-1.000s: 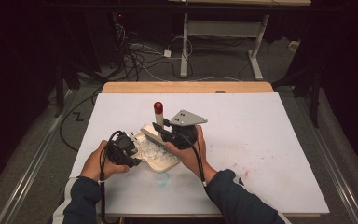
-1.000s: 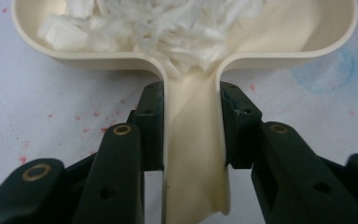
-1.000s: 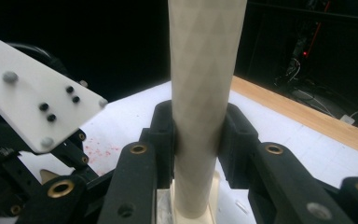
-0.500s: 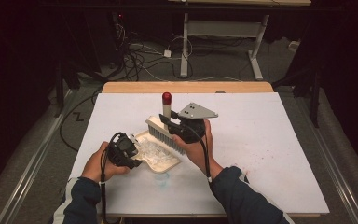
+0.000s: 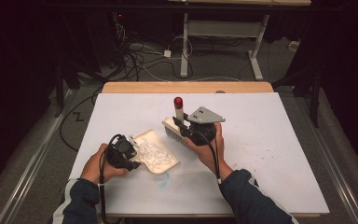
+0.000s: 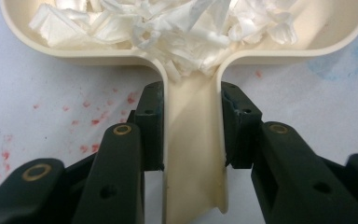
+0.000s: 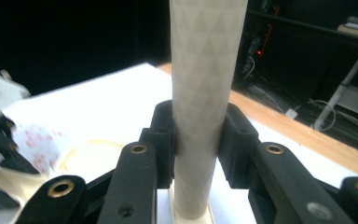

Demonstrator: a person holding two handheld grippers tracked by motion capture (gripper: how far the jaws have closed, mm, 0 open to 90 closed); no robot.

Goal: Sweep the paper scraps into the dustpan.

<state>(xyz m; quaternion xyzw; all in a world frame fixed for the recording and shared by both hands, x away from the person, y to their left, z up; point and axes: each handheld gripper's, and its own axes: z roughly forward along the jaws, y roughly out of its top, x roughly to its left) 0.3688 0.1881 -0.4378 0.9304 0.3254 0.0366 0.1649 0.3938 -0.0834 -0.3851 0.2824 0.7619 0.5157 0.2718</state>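
A cream dustpan (image 5: 157,157) rests on the white table, heaped with white paper scraps (image 5: 151,150). My left gripper (image 5: 127,151) is shut on its flat handle (image 6: 193,154), one black pad on each side; the scraps (image 6: 168,28) lie piled in the pan ahead. My right gripper (image 5: 192,129) is shut on a brush's pale patterned handle (image 7: 205,70), which stands upright and ends in a red tip (image 5: 178,100). The brush head (image 5: 171,128) hangs just right of the pan's far corner, bristles down. In the right gripper view, the pan (image 7: 86,151) shows blurred at lower left.
The white table sheet (image 5: 270,140) carries red specks (image 6: 93,121) and a blue smudge (image 5: 161,179) in front of the pan. A wooden strip (image 5: 186,87) runs along the far edge. Beyond it, cables and desk legs (image 5: 256,51) stand on the floor.
My right gripper has carried the brush from over the dustpan toward the right and away, off the pan's far edge. The left gripper and the dustpan have stayed put.
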